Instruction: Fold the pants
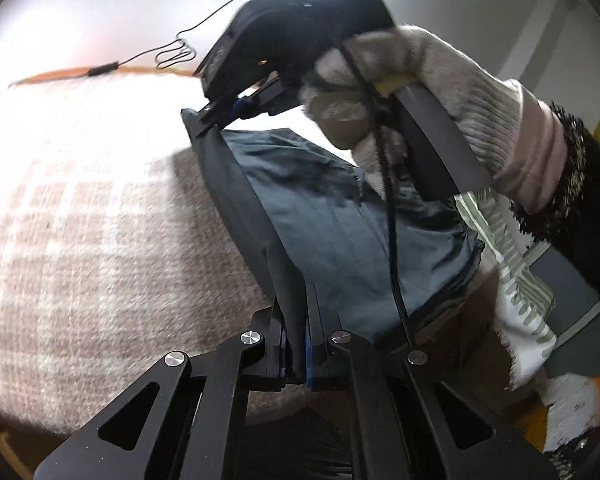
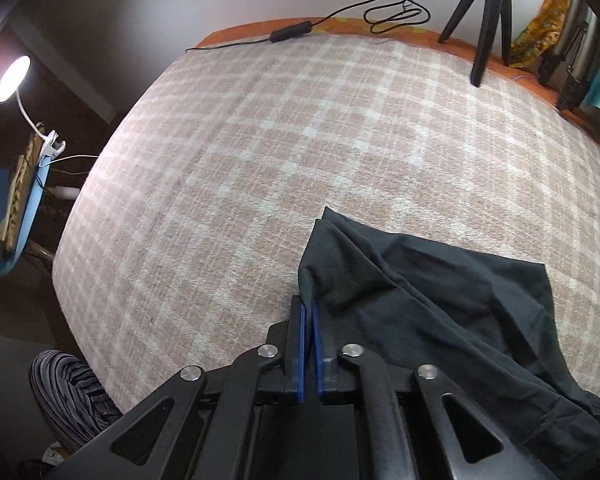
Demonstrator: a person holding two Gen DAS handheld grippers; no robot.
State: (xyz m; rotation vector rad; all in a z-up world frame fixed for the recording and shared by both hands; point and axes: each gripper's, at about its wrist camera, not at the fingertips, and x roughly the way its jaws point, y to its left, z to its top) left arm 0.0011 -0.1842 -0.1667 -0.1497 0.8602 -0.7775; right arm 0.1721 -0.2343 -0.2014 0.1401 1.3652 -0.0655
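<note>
While both of your grippers are pinched onto the same dark cloth, what matters is that the pants (image 2: pixel 440 304) lie to the right of your right gripper (image 2: pixel 309 320) and trail away from it toward the near right edge of the checked blanket (image 2: pixel 260 152). That gripper's blue pads are nearly together with a thin fold of hem or edge rising between them, so it is holding fabric, not air. Your left gripper (image 1: pixel 298 320) is likewise narrowed on cloth that spreads up and away from it, and your gloved right hand (image 1: pixel 412 92) with its tool sits at the far end of that span, so the two grips mark one edge. The long axis seems to run from that held edge back toward you, though the bulk is bunched and partly hidden, so I can't say which end is the waist.
</note>
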